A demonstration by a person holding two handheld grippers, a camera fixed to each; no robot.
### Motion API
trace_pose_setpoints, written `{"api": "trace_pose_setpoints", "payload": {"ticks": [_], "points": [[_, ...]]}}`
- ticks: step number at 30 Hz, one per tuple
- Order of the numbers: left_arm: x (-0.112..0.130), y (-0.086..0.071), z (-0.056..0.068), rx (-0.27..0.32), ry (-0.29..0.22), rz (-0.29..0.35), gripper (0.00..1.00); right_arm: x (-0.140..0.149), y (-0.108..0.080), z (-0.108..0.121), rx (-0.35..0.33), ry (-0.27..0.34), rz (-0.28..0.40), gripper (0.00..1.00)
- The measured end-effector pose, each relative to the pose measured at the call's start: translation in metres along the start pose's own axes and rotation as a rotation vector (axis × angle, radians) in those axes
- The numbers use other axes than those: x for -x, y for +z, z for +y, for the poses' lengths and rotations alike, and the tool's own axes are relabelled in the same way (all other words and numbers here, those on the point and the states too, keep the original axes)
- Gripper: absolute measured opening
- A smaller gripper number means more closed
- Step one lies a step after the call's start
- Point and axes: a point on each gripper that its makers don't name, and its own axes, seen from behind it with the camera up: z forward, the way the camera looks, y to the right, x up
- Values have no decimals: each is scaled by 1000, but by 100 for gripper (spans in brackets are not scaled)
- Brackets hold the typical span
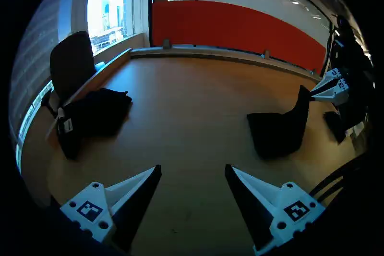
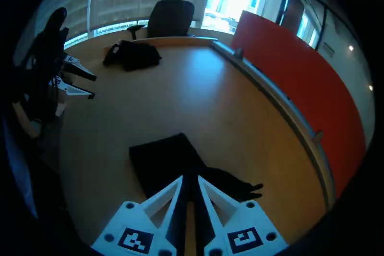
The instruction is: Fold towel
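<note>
1. Pale brown wood, smooth and faintly glossy, makes up the broad tabletop, which has a raised lip along its far edges.
2. A long red partition, flat and matte, stands just behind the far edge.
3. A black office chair with a rounded back sits at the corner by the window.
4. A lumpy, crumpled bundle of black fabric lies on the tabletop near that chair, well apart from the towel.
5. The towel is soft black cloth. Most of it lies flat on the wood as a rough rectangle, with one corner drawn up into a peak.
6. The right gripper has white wedge-shaped fingers with dark inner faces and square printed markers. Its jaws are almost together, pinching the towel's raised corner between them.
7. The left gripper is built the same way. Its jaws are spread wide with nothing between them, and it hovers over bare wood, well apart from the towel.
</note>
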Motion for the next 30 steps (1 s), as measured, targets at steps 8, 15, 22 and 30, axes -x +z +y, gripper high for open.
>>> {"api": "trace_pose_setpoints", "payload": {"ticks": [8,15,22,30], "points": [[8,-9,-9,-21,-17,1,98,-16,40,-32,-84,-24,-13,6],[14,-15,-16,-39,-39,-3,99,-5,92,-73,-178,-4,-62,7],[19,-16,-18,-45,-53,-8,98,2,108,-83,-207,25,-85,7],[18,-14,-17,-45,-54,-6,99,2,107,-83,-220,24,-87,9]]}}
